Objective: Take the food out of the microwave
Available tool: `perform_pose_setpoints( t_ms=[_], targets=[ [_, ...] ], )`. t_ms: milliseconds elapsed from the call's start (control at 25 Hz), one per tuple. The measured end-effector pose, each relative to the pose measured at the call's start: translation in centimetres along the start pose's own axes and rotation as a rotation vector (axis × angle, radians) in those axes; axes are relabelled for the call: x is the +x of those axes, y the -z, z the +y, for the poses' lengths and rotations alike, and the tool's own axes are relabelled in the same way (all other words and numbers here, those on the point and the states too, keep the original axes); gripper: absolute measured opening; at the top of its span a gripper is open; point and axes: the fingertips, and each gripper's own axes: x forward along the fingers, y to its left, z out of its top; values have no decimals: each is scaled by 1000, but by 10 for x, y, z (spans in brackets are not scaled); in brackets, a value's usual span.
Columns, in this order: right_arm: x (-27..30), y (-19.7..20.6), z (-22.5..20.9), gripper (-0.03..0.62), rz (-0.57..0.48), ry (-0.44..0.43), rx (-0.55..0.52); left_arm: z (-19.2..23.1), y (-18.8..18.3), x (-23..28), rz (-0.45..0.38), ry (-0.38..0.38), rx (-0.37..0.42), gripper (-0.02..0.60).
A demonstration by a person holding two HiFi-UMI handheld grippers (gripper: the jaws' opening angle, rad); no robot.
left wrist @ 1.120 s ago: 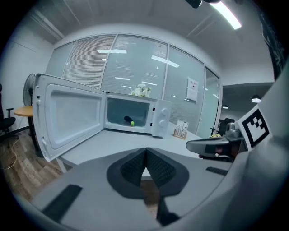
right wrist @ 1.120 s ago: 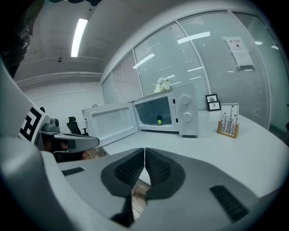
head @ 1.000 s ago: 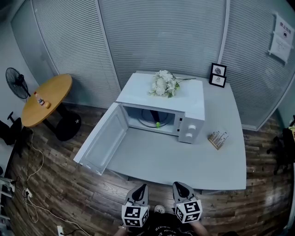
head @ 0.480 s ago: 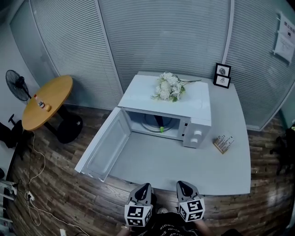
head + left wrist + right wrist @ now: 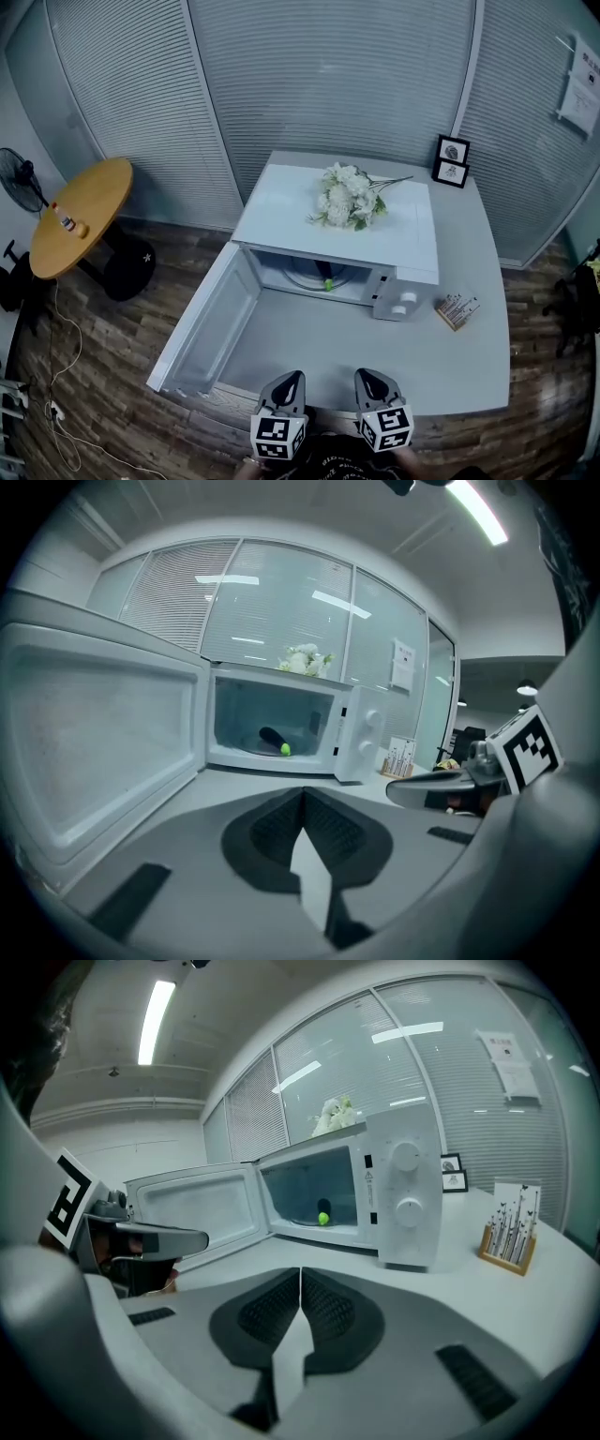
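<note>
- Moved in toward the microwave since a second ago, with left gripper and right gripper side by side, tips now over the near edge of the table.
- Closed on the left: pads pressed together, nothing between them.
- Same on the right: pads touching, nothing held.
- Swung wide open to the left: door, inner face toward the grippers.
- Inside the cavity, on a round glass plate: food, the only thing in there.
- Lies flat on the plate, a little right of the cavity's middle, behind the control panel's edge in the head view.
- Looks short, dark and elongated, with one bright green end turned toward the opening.
- Green end clear in both gripper views; dark body hard to make out against the back wall.
- Well apart from both grippers, with bare table between.
- On top of the microwave: a bunch of white flowers, laid on its side, stems to the right.
- Just right of the microwave, on the table: a small wooden holder with cards standing in it.
- At the table's back corner: two small frames, upright.
</note>
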Motion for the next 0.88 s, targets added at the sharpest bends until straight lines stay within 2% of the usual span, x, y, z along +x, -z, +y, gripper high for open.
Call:
perform_pose_setpoints(
  t_ms=[360,560,880],
  targets=[
    [40,-18,-7,5,2,59,25,27,-17,45,32,70,25,8],
    [57,-28,-10,5,-3,108,43,34,-30,66,22,132,44,8],
    [84,-45,-14,5,-26,188,68,55,-44,86,17,177,63,8]
  ],
)
